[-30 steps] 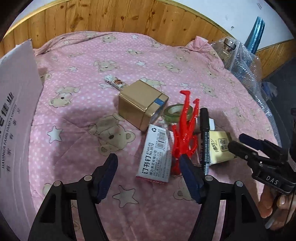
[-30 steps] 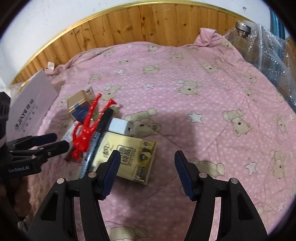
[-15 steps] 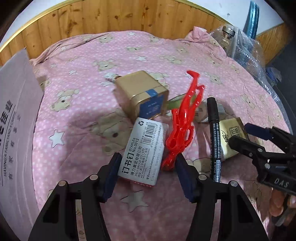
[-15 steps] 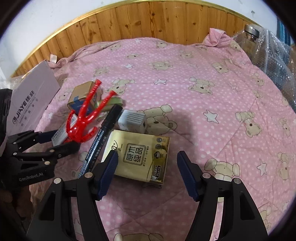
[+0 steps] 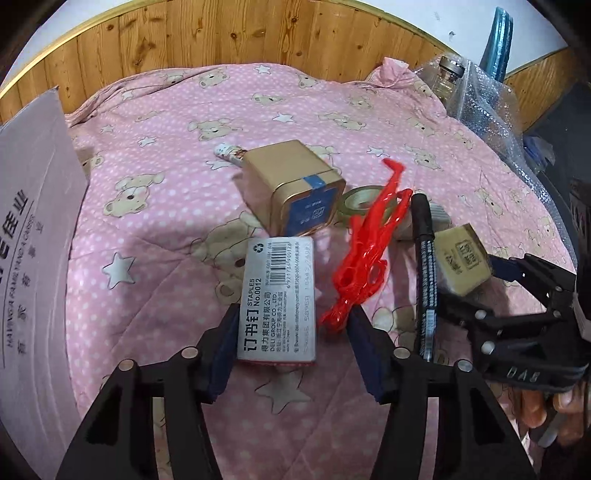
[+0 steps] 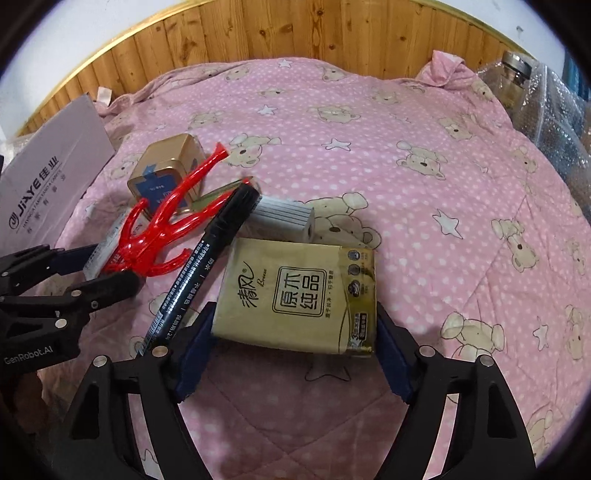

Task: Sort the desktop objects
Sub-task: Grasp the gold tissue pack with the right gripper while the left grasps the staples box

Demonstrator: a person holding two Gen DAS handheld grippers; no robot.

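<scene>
The left gripper [image 5: 291, 343] spreads wide around the grey staple box [image 5: 279, 301] beside the gold square tin [image 5: 299, 190]. The right gripper [image 6: 293, 343] gapes around the gold tissue pack [image 6: 301, 295], right of that tin

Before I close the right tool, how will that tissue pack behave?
The tissue pack looks soft, so it will probably squash between the pads. Its glossy wrap may slip. It is likely light, and its edge seems to lie on the marker, which may roll.

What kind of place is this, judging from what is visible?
Probably a room in a home. A pink quilt printed with bears covers the work surface, wooden wall panelling stands behind it, and small household things lie on it, such as a tissue pack and a staples box.
</scene>
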